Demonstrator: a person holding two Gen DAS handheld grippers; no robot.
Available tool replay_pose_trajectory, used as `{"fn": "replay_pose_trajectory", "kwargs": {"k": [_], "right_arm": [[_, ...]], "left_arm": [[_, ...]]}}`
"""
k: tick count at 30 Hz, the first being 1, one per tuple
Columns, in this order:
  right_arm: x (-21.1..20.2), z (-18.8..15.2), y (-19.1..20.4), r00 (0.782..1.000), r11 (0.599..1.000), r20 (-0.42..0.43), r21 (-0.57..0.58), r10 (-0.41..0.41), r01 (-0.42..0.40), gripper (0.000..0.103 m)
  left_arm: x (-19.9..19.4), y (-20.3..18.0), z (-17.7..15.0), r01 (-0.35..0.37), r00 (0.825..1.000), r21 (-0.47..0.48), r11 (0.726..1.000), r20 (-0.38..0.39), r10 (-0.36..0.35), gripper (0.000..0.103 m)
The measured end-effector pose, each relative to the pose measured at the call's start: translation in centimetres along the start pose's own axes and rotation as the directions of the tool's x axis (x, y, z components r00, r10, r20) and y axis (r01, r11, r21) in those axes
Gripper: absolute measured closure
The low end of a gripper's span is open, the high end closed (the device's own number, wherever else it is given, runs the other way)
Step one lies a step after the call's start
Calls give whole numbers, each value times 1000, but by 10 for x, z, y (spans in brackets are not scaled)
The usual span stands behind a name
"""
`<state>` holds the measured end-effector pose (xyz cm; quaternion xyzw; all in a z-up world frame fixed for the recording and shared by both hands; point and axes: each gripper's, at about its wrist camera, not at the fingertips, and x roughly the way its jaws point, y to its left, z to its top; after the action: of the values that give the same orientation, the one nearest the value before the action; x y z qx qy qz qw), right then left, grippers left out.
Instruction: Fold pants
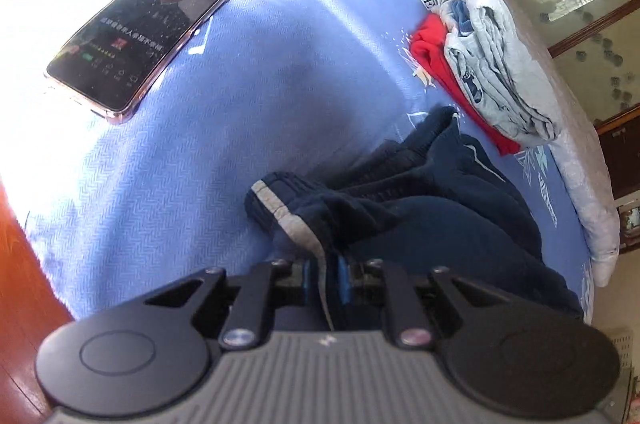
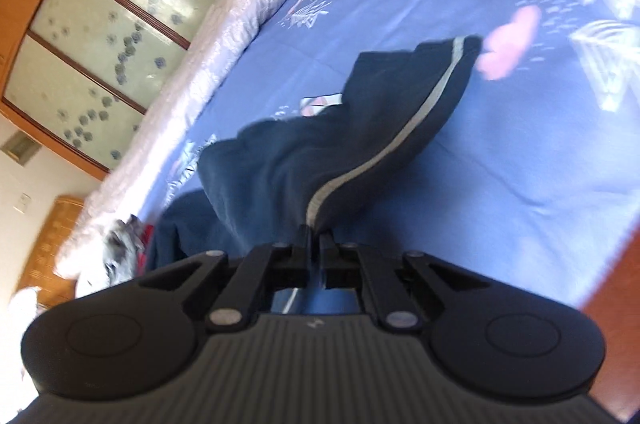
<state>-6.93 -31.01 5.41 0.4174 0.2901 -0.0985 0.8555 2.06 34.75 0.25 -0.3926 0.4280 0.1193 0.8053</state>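
One pair of navy sweatpants (image 1: 420, 208), grey-striped down the side seam, is draped limp on the blue bedsheet (image 1: 168, 152); being soft, light and floppy, it is best taken at hems or waistband. The left gripper (image 1: 326, 278) and the right gripper (image 2: 315, 244) are each clamped on its fabric. One phone (image 1: 138, 38) lies far left, and perhaps three folded garments (image 1: 480, 64) are stacked far right.

Pants (image 1: 420, 208) on bed (image 1: 160, 152), phone (image 1: 138, 38) left, clothes pile (image 1: 484, 68) behind
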Motion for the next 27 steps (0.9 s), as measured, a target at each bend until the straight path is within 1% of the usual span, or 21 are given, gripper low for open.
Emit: {"fn": "replay_pose_trajectory", "kwargs": {"k": [2,5,6,7,8,10,11,12,13,14,15,16,18,20,21,22,23,24,25,26,27], "right_arm": [[-19,-3,-3,998,999,39,-13,-45,45,101],[-31,-2,-12,989,990,50,-20,-140,142,101],[-32,1,-14,985,986,55,-26,-163,164,97],[-34,5,-14,983,984,66,-28,-172,175,96],[-35,12,-12,984,987,81,-31,-157,160,96],[-35,29,0,988,993,116,-58,-98,106,95],[-31,39,12,989,992,130,-91,-73,85,94],[-25,50,23,990,989,135,-132,-50,68,89],[-15,60,38,990,982,135,-178,-35,59,79],[-3,69,53,991,973,134,-225,-26,56,66],[13,80,64,992,961,124,-273,-19,52,41],[33,88,77,995,946,100,-321,-17,49,29],[78,104,95,999,921,37,-386,-33,45,30],[125,112,113,996,891,-38,-450,-82,56,29],[148,113,113,990,868,-69,-492,-123,74,27],[172,113,114,978,843,-111,-529,-179,95,27],[195,112,112,957,823,-164,-557,-240,111,27],[215,108,110,933,803,-201,-582,-298,131,38],[229,104,108,915,778,-207,-608,-345,156,81],[238,102,108,906,752,-197,-635,-376,174,96],[238,104,107,907,737,-160,-644,-390,203,97]], "left_arm": [[-4,-8,0,-13,1000,39,999,11,12,91],[-13,-12,3,-2,1000,64,998,14,1,89],[-15,-14,2,-16,1000,76,997,14,15,84],[-18,-17,0,-46,999,88,995,19,44,80],[-21,-17,-3,-74,997,109,991,31,71,76],[-34,-18,-9,-103,993,145,984,66,94,66],[-41,-14,-12,-111,992,148,983,83,100,65],[-51,-9,-13,-113,990,140,984,95,100,65],[-56,-5,-14,-110,990,128,986,101,98,65],[-61,-1,-15,-106,990,114,988,106,93,65],[-65,2,-15,-101,990,103,990,110,90,65],[-67,2,-16,-98,990,92,991,112,87,65],[-68,-2,-18,-84,991,87,993,108,74,65],[-65,-11,-22,-60,995,105,993,88,50,65],[-62,-18,-24,-45,997,125,991,73,36,65],[-58,-26,-26,-33,998,149,988,61,24,65],[-54,-35,-28,-21,999,174,985,51,12,65],[-49,-44,-30,-10,999,199,980,42,2,65],[-44,-54,-32,3,1000,226,974,29,-9,65],[-38,-62,-34,13,1000,250,968,16,-17,65],[-33,-70,-35,20,1000,272,962,3,-21,65]]}}
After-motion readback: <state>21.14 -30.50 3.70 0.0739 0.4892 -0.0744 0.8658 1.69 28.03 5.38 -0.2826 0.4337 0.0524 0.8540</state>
